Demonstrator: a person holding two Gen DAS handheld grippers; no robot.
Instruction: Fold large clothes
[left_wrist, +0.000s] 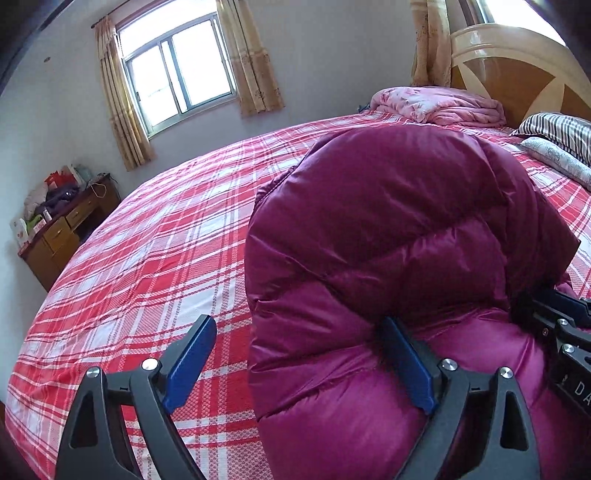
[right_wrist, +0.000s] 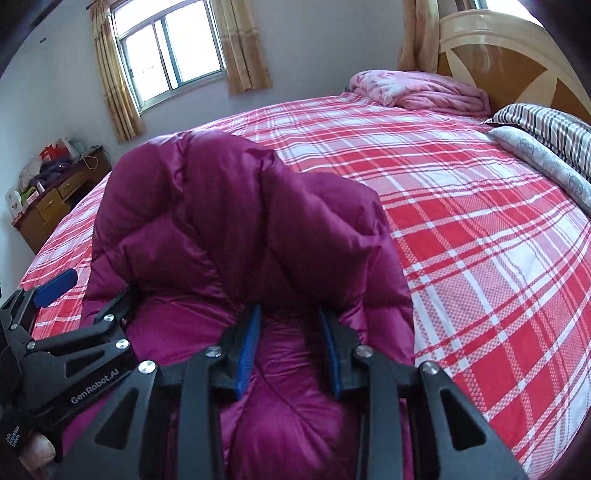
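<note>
A magenta puffer coat (left_wrist: 388, 229) lies bunched on the red plaid bed, its far part doubled up over the near part; it also fills the right wrist view (right_wrist: 229, 206). My left gripper (left_wrist: 299, 328) is open wide; its right finger presses into the coat's fold, its left finger hangs over the sheet. My right gripper (right_wrist: 290, 317) stands half open with both blue pads pushed under the raised fold, coat fabric between them. The right gripper shows at the left wrist view's right edge (left_wrist: 554, 317), and the left gripper at the other view's left edge (right_wrist: 55, 286).
The bed sheet (right_wrist: 480, 221) stretches far to the right and back. A folded pink quilt (right_wrist: 424, 92) and striped pillows (right_wrist: 546, 125) lie by the wooden headboard (right_wrist: 517, 62). A cluttered wooden desk (left_wrist: 62, 229) stands by the wall under the window.
</note>
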